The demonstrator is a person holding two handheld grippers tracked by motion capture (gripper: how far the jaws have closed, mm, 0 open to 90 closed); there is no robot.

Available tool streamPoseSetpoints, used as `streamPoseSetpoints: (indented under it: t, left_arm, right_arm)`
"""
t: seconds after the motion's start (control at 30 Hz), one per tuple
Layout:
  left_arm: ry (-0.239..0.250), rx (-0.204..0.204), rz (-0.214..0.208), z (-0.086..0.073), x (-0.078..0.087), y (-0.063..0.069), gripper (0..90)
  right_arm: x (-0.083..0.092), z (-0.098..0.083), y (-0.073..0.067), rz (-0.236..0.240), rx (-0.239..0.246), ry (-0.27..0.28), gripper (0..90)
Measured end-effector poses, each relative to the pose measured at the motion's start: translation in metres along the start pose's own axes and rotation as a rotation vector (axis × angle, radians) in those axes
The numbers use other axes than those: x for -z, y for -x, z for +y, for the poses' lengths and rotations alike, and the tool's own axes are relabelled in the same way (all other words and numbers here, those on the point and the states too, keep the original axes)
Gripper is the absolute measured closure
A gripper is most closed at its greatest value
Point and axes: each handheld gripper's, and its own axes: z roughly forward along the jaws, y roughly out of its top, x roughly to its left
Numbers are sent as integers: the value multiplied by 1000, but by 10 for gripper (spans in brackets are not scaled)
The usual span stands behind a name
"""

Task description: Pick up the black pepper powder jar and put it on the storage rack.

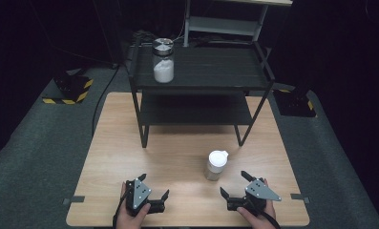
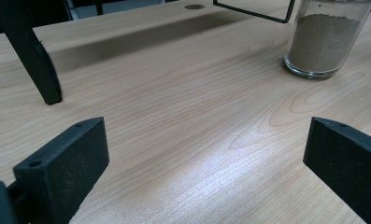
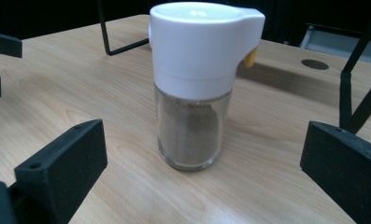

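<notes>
shaker point(image 1: 216, 165) stands on the wooden table point(image 1: 177, 157) before a black shelf point(image 1: 201, 81), both tongs spread.

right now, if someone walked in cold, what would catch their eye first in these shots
Most likely the small glass shaker with the white cap, standing upright on the wooden table right ahead of the right claw, whose jaws stand open and apart from it. Next, the bigger jar of white powder on the left end of the black rack's top shelf. The left claw waits open near the table's front edge.
</notes>
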Motion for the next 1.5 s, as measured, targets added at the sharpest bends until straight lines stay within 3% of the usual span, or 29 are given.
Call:
streamPoseSetpoints:
  t: [0.3,0.77,1.03,1.07,1.5]
  left_arm:
    - [5,1,-4,-1,0,-1,4]
    - [7,2,-6,-1,0,-1,3]
    - [7,0,-9,-1,1,-1,4]
    - [6,0,-9,-1,1,-1,4]
    - [8,-4,-12,-1,1,-1,3]
  right_arm:
    - [-16,8,-4,9,2,-9,2]
    - [-43,6,-4,9,-26,-7,17]
    - [-58,2,-3,1,-52,9,87]
    - [-58,2,-3,1,-52,9,134]
    - [-72,-2,-1,8,-77,50,287]
